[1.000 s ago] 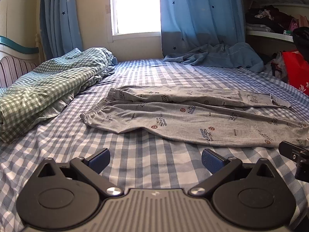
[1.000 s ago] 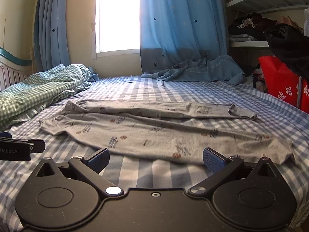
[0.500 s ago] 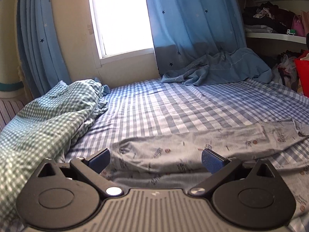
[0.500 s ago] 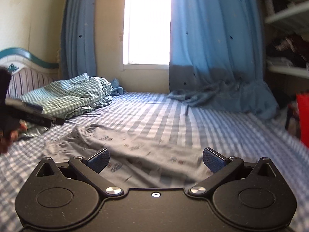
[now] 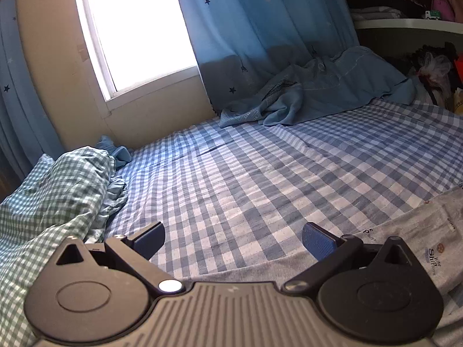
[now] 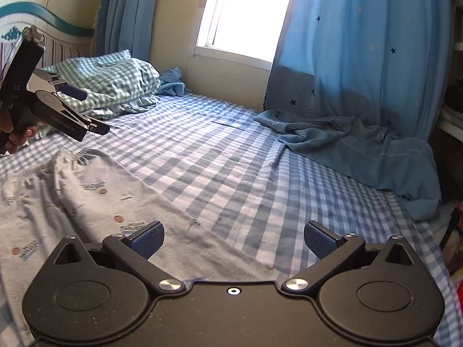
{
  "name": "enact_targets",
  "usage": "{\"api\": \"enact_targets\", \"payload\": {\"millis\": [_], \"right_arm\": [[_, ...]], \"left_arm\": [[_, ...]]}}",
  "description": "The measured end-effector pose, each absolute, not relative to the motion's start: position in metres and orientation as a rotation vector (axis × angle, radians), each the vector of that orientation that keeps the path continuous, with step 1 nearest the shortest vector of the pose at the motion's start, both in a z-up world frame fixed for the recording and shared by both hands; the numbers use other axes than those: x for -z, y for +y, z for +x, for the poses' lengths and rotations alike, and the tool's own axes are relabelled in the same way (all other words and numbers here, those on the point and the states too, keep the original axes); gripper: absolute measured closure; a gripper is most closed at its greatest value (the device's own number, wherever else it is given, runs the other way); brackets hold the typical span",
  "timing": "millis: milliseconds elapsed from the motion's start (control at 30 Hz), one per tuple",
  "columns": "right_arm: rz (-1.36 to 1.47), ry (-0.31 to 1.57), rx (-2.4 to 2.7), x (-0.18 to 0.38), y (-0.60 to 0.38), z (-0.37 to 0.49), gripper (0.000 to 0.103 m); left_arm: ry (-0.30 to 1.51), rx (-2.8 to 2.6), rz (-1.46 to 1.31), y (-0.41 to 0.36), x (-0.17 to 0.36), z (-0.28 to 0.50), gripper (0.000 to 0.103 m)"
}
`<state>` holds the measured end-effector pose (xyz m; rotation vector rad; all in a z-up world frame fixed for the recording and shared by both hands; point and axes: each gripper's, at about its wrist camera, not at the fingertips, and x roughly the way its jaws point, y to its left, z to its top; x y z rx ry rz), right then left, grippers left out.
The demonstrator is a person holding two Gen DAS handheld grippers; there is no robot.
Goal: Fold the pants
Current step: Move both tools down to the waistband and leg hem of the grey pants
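Observation:
Grey printed pants lie flat on the blue checked bed, waistband toward the left in the right wrist view. In the left wrist view only part of the pants shows at lower right. My left gripper is open over the bare sheet, past the far edge of the pants. My right gripper is open just above the far edge of the pants, nothing between its fingers. The left gripper also shows in the right wrist view, held by a hand above the waistband.
A green checked quilt is bunched at the left of the bed. A blue curtain drapes onto the far right of the bed. Shelves with clothes stand at the right. The headboard rises at left.
Both grippers have moved forward over the pants toward the window side; the pants now lie below and behind the fingers. Both stay open.

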<state>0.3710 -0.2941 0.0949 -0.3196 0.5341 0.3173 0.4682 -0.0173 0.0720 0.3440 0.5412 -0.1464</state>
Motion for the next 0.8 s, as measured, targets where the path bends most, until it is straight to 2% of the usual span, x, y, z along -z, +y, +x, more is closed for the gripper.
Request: {"api": "enact_targets", "payload": {"millis": [367,800], "right_arm": [[-0.389,0.552,-0.367,-0.077,-0.273,0.433,0.0],[-0.242,0.706,-0.539,-0.017,-0.241,0.52,0.001]], "left_arm": [[0.557,0.157,0.462,-0.014,-0.043,0.511,0.0],[0.572,0.156,0.591,0.002,-0.017,0.536,0.0]]}}
